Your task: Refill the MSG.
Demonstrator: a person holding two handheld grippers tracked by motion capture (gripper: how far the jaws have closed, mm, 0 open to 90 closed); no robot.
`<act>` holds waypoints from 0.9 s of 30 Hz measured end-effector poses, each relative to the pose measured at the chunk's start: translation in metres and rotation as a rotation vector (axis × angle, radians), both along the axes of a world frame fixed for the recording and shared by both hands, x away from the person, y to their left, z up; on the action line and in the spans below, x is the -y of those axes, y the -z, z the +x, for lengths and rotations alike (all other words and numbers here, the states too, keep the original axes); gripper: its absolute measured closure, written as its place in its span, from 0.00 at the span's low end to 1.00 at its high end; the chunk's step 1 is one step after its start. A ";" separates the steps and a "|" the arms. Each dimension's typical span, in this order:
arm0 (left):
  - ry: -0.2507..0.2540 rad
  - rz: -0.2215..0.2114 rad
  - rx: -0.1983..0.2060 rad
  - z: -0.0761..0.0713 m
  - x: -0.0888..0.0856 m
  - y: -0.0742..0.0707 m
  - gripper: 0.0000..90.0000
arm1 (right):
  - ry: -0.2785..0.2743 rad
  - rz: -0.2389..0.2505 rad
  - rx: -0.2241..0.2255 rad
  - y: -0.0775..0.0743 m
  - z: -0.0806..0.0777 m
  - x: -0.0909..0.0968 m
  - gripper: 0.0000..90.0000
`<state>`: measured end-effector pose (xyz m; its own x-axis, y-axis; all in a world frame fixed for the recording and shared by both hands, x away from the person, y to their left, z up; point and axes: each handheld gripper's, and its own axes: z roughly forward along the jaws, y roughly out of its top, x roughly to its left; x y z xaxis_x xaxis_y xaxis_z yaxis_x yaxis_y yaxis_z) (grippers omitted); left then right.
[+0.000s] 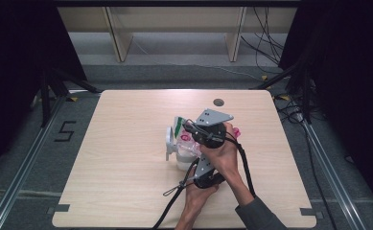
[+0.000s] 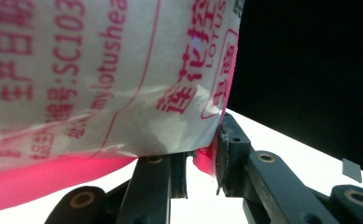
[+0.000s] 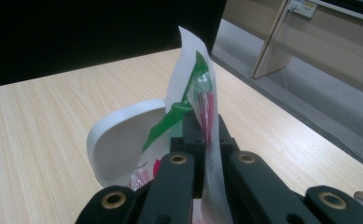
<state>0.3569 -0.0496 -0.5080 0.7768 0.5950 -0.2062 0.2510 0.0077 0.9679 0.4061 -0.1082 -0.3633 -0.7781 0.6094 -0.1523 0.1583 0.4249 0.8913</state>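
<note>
A plastic packet [image 1: 180, 127], white with green and pink print, is held upright at the table's middle over a white cup [image 1: 170, 144]. My right gripper [image 1: 187, 128], topped by a grey plate, comes in from the right and is shut on the packet's upper edge [image 3: 188, 79]. In the right gripper view its jaws [image 3: 202, 127] clamp the film, and the cup [image 3: 118, 140] stands just beyond them. My left gripper [image 1: 196, 157] reaches up from below. In the left gripper view its jaws [image 2: 202, 158] pinch the pink lower corner of the packet [image 2: 100, 70].
The wooden table [image 1: 126, 191] has a round cable hole [image 1: 218, 102] near its far edge. A black cable [image 1: 173, 192] trails from the left gripper toward the front edge. Wooden shelf legs [image 1: 119, 45] and loose wires [image 1: 265, 43] lie on the floor beyond.
</note>
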 end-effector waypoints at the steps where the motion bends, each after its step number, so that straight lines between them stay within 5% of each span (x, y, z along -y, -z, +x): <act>1: 0.000 0.001 -0.002 0.000 0.000 0.000 0.84 | 0.003 0.004 -0.006 0.000 0.000 0.000 1.00; 16: 0.000 0.002 0.005 0.000 0.000 0.000 0.84 | -0.008 -0.003 -0.023 0.000 -0.001 0.000 1.00; 19: 0.001 -0.002 0.002 -0.001 0.000 -0.001 0.84 | -0.009 -0.002 0.015 -0.001 -0.001 0.000 1.00; 23: 0.008 -0.011 0.006 0.000 0.000 0.000 0.84 | -0.001 0.004 -0.030 0.000 -0.002 -0.002 1.00; 27: 0.003 0.000 0.001 -0.001 0.000 -0.001 0.84 | -0.006 0.008 -0.002 -0.001 -0.001 0.001 1.00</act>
<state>0.3564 -0.0497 -0.5069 0.7789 0.5925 -0.2055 0.2501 0.0070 0.9682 0.4053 -0.1088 -0.3619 -0.7822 0.6058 -0.1458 0.1576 0.4188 0.8943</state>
